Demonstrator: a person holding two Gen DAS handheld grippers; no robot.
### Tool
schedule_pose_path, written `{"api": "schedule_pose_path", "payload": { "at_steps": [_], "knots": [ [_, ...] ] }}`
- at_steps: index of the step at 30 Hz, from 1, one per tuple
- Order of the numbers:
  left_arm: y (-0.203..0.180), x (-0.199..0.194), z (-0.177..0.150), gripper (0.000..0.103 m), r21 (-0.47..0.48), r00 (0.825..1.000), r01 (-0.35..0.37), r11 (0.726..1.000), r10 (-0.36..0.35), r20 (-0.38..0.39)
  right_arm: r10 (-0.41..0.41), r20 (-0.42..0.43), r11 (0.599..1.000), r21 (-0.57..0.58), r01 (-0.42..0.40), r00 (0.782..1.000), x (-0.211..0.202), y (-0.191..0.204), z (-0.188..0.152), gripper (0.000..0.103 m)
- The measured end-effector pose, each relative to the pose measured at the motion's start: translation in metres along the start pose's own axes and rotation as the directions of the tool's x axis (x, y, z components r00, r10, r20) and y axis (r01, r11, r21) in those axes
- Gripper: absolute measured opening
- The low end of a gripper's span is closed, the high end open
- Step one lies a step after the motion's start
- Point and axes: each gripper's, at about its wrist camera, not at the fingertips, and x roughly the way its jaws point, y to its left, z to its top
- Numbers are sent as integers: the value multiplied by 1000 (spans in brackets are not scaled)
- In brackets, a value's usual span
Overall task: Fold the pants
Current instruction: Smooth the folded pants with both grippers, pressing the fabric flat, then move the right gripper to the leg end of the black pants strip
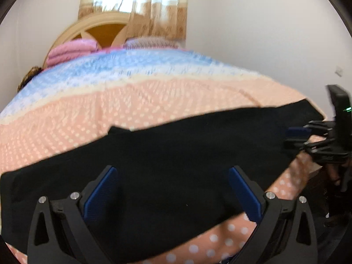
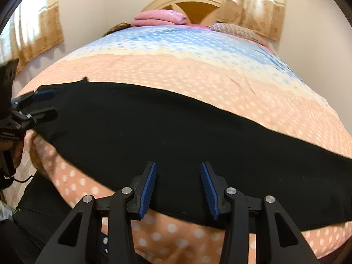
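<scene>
Pants (image 1: 165,165) lie flat as a long black band across the lower half of both views, on the bedspread (image 1: 136,101). Left gripper (image 1: 171,189) and right gripper (image 2: 178,189) hover over the near edge, both released, nothing held. Looks like the step before a grab: next move needs a pinch on that edge, with plenty of bare bedspread above for folding.

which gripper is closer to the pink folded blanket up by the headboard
Left, likely, though neither is near. The pink blanket lies at the bed's far left; the left gripper is over the pants' left end, the right gripper further right.
</scene>
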Motion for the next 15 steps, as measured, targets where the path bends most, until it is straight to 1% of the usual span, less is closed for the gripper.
{"api": "schedule_pose_path", "payload": {
  "at_steps": [3, 4, 7, 10, 15],
  "knots": [
    [0, 21, -8, 103, -24, 999, -3, 1000, 2, -54, -20, -42, 999, 26, 21, 999, 11, -10, -4, 45],
    [-1, 26, -11, 103, -18, 998, -14, 1000, 13, -66, -11, -37, 999, 32, 12, 999, 11, -12, -5, 45],
    [-13, 22, -17, 103, 38, 997, -51, 998, 53, -59, 1, -31, 1000, 27, 0, 1000, 12, -14, -6, 46],
    [-12, 20, -19, 103, 26, 997, -43, 999, 45, -59, -5, -25, 1000, 15, 5, 1000, 13, -13, -8, 47],
    [-14, 17, -23, 103, 38, 998, -53, 998, 54, -36, -7, -25, 1000, 7, 7, 1000, 12, -15, -9, 48]
  ]
}}
